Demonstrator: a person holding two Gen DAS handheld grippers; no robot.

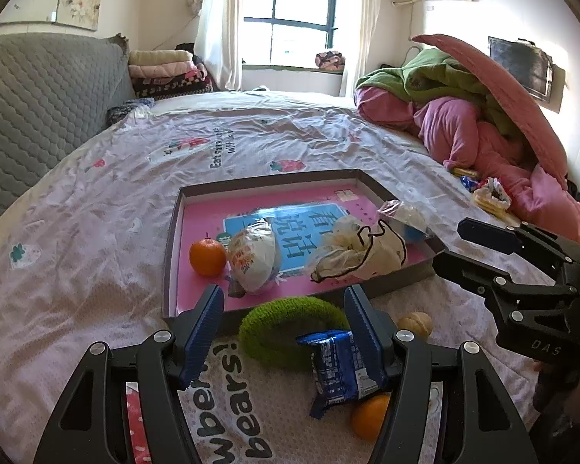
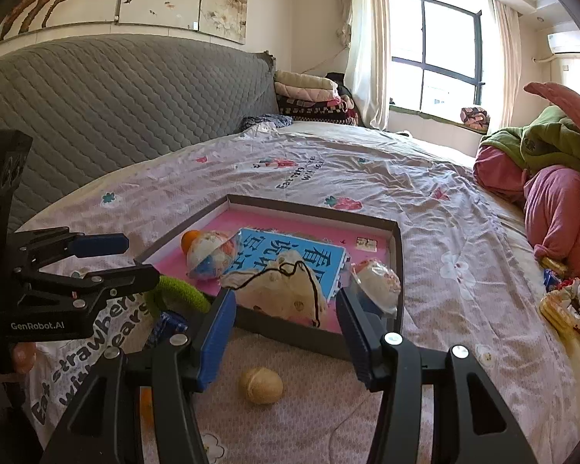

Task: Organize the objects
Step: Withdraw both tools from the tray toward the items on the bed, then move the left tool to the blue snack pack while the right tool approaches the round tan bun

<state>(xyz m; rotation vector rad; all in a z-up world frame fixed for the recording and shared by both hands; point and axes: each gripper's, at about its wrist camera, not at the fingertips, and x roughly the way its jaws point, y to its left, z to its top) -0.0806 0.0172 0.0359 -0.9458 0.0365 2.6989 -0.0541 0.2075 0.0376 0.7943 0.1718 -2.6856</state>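
A shallow box tray (image 1: pixel 173 232) with a pink floor lies on the bed; it also shows in the right wrist view (image 2: pixel 396 270). In it are an orange (image 1: pixel 207 257), a wrapped bun (image 1: pixel 251 257), a cream cloth pouch (image 1: pixel 361 255) and a second wrapped item (image 2: pixel 377 282). In front of the tray lie a green fuzzy ring (image 1: pixel 290 328), a blue snack packet (image 1: pixel 338 371), a walnut (image 2: pixel 261 384) and another orange (image 1: pixel 369 415). My left gripper (image 1: pixel 282 309) is open above the ring and packet. My right gripper (image 2: pixel 286 311) is open above the walnut.
A pile of pink and green bedding (image 1: pixel 483 116) fills the right side of the bed, with snack packets (image 2: pixel 564 305) beside it. A grey quilted headboard (image 2: pixel 116 108) stands at the left. A red dotted item (image 1: pixel 137 425) lies under my left gripper.
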